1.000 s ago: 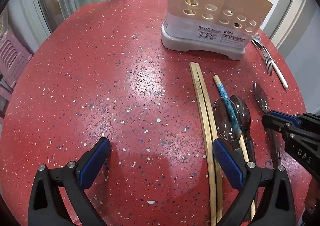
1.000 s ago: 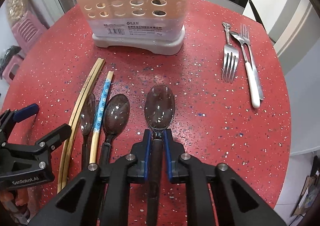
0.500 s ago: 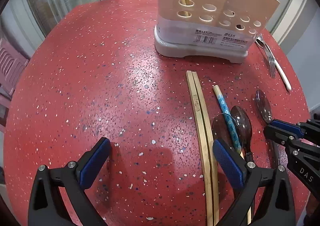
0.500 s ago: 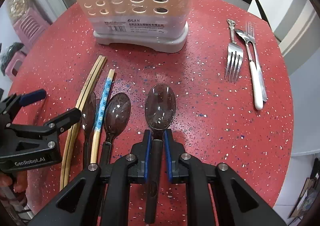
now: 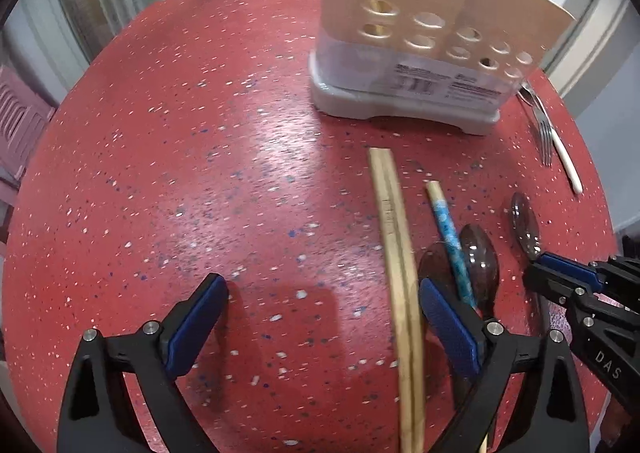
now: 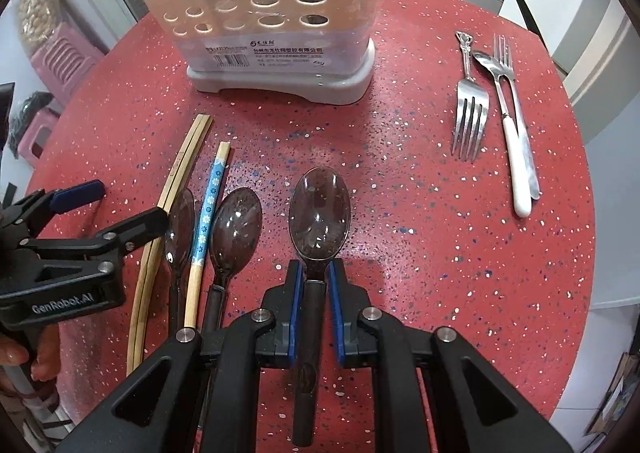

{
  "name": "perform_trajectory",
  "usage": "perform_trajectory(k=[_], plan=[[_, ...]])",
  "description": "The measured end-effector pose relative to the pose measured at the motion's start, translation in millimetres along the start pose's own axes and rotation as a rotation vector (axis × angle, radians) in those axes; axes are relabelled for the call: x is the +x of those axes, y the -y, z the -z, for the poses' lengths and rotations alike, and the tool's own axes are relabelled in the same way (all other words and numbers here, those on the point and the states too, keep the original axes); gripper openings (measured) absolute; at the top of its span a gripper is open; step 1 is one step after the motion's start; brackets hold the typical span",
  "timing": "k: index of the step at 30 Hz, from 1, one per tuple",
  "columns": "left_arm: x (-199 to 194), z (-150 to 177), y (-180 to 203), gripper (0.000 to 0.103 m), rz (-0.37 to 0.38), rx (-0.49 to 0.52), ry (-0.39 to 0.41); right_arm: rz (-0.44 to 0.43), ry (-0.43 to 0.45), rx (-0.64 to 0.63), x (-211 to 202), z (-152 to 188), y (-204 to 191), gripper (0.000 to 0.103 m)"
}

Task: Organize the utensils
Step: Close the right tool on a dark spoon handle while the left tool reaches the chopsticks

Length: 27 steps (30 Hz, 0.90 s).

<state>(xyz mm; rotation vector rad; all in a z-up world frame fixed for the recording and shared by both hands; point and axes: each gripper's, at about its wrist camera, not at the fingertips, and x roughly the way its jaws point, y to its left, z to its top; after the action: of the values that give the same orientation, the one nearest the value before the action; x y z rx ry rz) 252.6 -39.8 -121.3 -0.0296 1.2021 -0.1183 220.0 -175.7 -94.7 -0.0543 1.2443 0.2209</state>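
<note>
The right gripper (image 6: pixel 314 293) is clamped on the neck of a smoky translucent plastic spoon (image 6: pixel 319 213) lying mid-table, toward the near edge of the red speckled table (image 6: pixel 420 213). It looks light, stiff and slick (probably brittle), so that neck grip suits. The left gripper (image 5: pixel 320 317) hangs wide open, empty, above the bamboo chopsticks (image 5: pixel 394 237).

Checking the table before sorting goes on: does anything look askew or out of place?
One thing: the blue-patterned chopstick lies alone, wedged between two dark spoons and overlapping the left spoon, apart from the plain pair. Nothing looks spilled or damaged.
</note>
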Motion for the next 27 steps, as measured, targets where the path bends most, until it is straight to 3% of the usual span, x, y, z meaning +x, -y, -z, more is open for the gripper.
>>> perform_trajectory(k=[8, 12, 16, 17, 19, 21, 27], plan=[[-5, 7, -2, 0.103, -0.034, 0.031, 0.016, 0.015, -0.004, -0.032, 1, 4, 3, 0.015], [-10, 8, -3, 0.1, -0.031, 0.039, 0.008, 0.024, -0.015, -0.048, 2, 1, -4, 0.024], [-15, 12, -8, 0.1, -0.027, 0.02, 0.008, 0.03, -0.006, -0.066, 2, 4, -6, 0.024], [-14, 13, -9, 0.099, -0.025, 0.017, 0.007, 0.029, -0.005, -0.064, 2, 4, -6, 0.024], [-18, 14, -10, 0.087, -0.025, 0.011, 0.013, 0.041, -0.004, -0.068, 2, 5, -8, 0.018], [-19, 14, -9, 0.083, -0.009, 0.004, 0.01, 0.04, 0.001, -0.062, 1, 6, -7, 0.013], [-34, 22, -9, 0.083, 0.113, -0.105, 0.003, -0.033, 0.021, 0.008, -4, 15, 9, 0.012]])
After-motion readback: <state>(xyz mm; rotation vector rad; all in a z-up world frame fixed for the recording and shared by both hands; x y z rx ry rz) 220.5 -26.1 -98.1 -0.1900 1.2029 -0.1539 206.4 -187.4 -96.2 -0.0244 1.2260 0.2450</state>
